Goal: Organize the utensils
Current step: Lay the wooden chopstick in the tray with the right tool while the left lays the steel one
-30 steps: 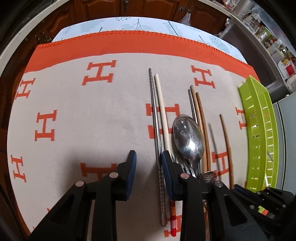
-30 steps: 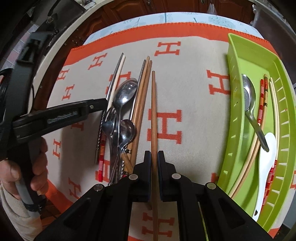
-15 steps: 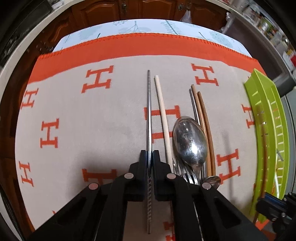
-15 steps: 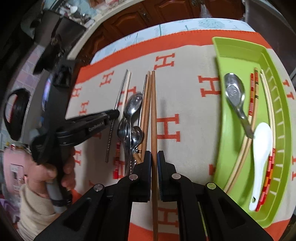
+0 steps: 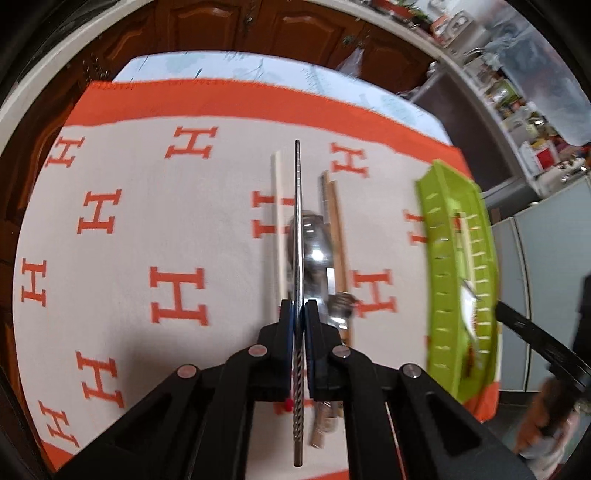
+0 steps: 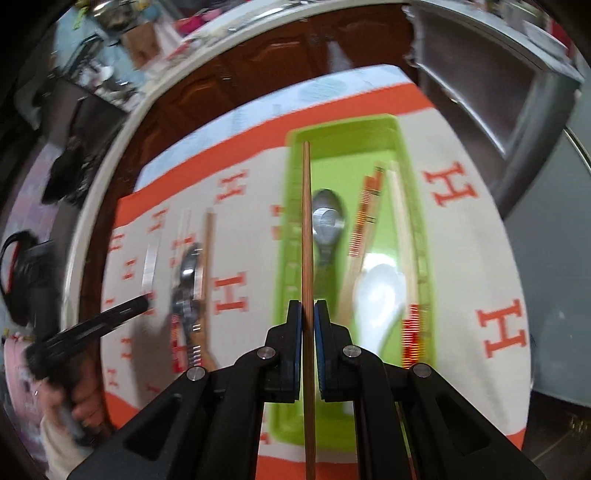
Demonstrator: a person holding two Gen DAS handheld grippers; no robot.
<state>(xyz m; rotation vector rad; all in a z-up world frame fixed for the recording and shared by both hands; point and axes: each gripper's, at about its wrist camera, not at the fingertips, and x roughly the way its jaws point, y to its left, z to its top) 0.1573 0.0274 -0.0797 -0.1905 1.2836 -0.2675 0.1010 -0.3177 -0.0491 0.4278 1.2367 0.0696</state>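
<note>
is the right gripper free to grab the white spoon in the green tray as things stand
Probably not yet. The right gripper is shut on a wooden chopstick, so its jaws are taken. The white spoon lies uncovered in the green tray just below it, so once the chopstick is dropped the way looks open.

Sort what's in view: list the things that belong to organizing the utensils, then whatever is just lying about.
Part of the job:
- metal chopstick in left gripper
- wooden chopstick in right gripper
- green tray
- loose utensil pile

Just lying about:
- orange H-patterned cloth
- wooden cabinets
</note>
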